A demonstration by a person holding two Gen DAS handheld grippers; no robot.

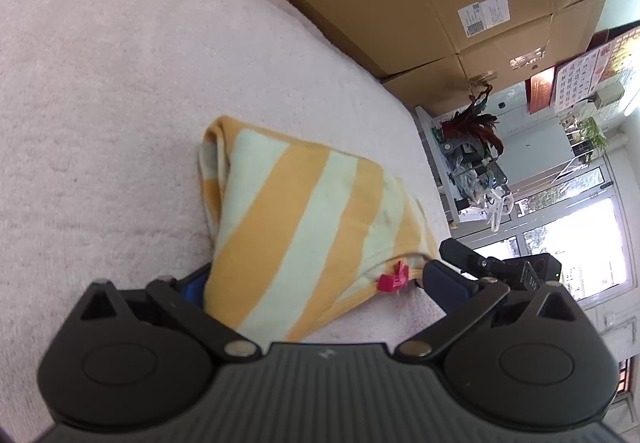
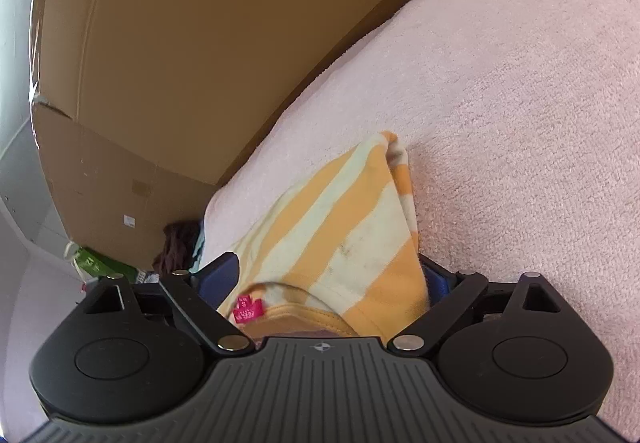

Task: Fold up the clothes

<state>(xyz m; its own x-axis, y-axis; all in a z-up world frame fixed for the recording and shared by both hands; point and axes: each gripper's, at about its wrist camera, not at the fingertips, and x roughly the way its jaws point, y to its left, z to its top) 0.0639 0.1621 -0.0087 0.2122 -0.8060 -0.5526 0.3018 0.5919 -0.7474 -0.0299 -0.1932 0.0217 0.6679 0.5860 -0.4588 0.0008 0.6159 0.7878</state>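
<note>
fingers [image 1: 444, 279] wide; tag [image 2: 244, 308] legible only right view.

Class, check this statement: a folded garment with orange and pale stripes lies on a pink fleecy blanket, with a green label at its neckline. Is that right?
One detail is wrong: the label is bright pink, not green, as the right wrist view shows plainly at the neckline. The rest stands: the folded striped garment in orange and pale bands lies on the pink fleecy blanket.
</note>
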